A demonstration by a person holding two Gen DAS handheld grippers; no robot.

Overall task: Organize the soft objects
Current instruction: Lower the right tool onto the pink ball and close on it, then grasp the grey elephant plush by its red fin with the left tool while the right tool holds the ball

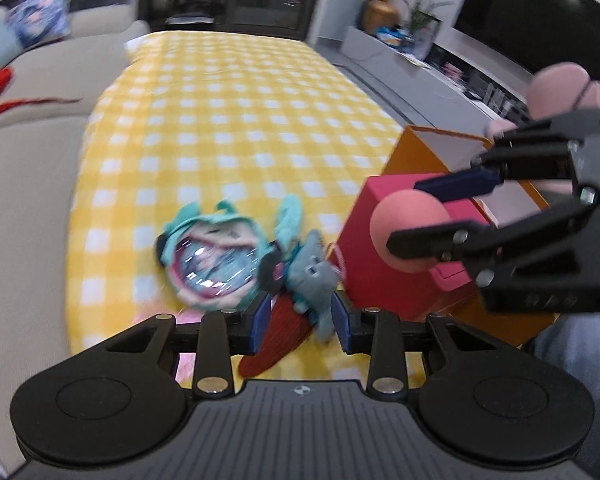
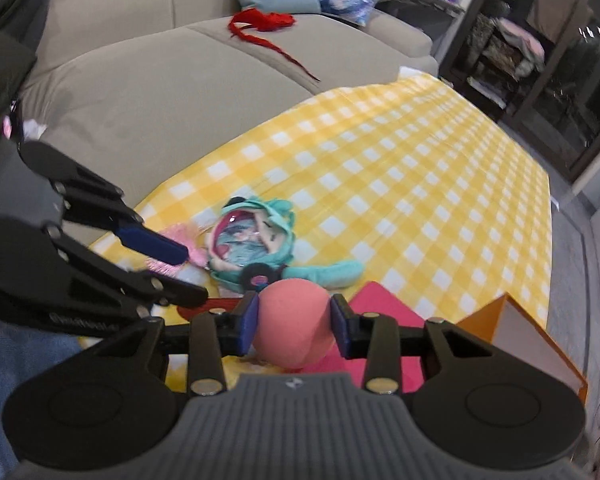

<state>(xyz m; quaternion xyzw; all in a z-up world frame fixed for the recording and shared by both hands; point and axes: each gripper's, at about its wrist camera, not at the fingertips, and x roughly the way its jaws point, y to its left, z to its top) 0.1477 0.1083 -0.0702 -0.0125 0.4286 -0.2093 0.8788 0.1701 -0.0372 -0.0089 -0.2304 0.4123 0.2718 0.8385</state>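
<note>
There were two boxes, pink (image 1: 384,240) at three o'clock and orange (image 1: 428,148); one ball (image 2: 294,324); two plush toys, teal (image 1: 216,256) and grey (image 1: 314,272).

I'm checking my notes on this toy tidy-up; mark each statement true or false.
1. The right gripper holds a pink ball. True.
2. The left gripper is empty. False: it grips a grey plush toy with a dark red part.
3. The teal plush doll lies on the yellow checked cloth. True.
4. The pink box sits on the sofa. False: it stands on the cloth beside the orange box.
</note>
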